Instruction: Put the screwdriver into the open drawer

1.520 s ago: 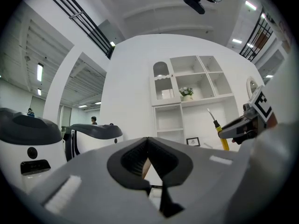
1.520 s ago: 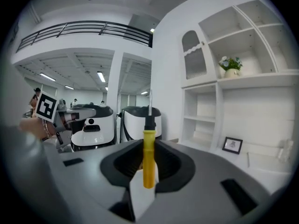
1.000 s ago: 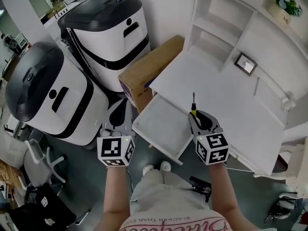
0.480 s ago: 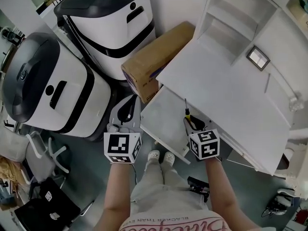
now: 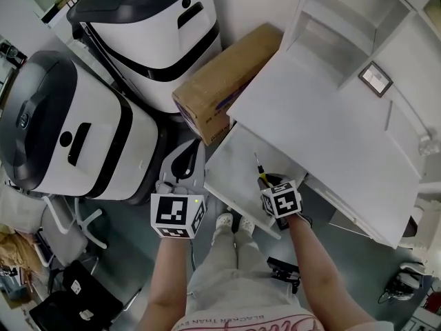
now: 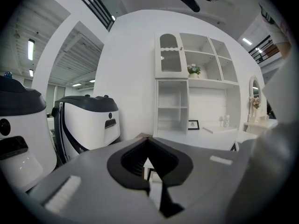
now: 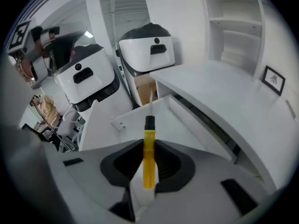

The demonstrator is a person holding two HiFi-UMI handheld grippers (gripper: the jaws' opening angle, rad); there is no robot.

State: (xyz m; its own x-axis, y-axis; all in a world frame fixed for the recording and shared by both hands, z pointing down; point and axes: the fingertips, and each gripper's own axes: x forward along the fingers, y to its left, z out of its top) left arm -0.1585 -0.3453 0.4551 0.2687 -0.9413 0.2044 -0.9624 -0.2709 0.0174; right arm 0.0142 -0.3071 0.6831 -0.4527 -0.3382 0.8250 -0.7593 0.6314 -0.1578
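Note:
My right gripper (image 5: 267, 183) is shut on the yellow handle of the screwdriver (image 5: 259, 171), over the near right part of the open white drawer (image 5: 233, 163). The black collar and metal shaft stick out ahead of the jaws, slanting down at the drawer floor. In the right gripper view the screwdriver (image 7: 148, 146) sits between the pads of the right gripper (image 7: 147, 167), with the drawer (image 7: 184, 127) below it. My left gripper (image 5: 185, 150) hangs left of the drawer, over the floor. In the left gripper view the left gripper (image 6: 149, 164) is shut and holds nothing.
The drawer juts out from under a white desk top (image 5: 324, 116) with a shelf unit (image 5: 344, 26) and a small picture frame (image 5: 375, 79). A cardboard box (image 5: 224, 81) leans by the desk's left end. Two large white-and-black machines (image 5: 148, 33) (image 5: 65, 129) stand to the left.
My right gripper has come down from above the desk edge to low over the drawer, tipping the screwdriver downward. The left gripper has sunk a little.

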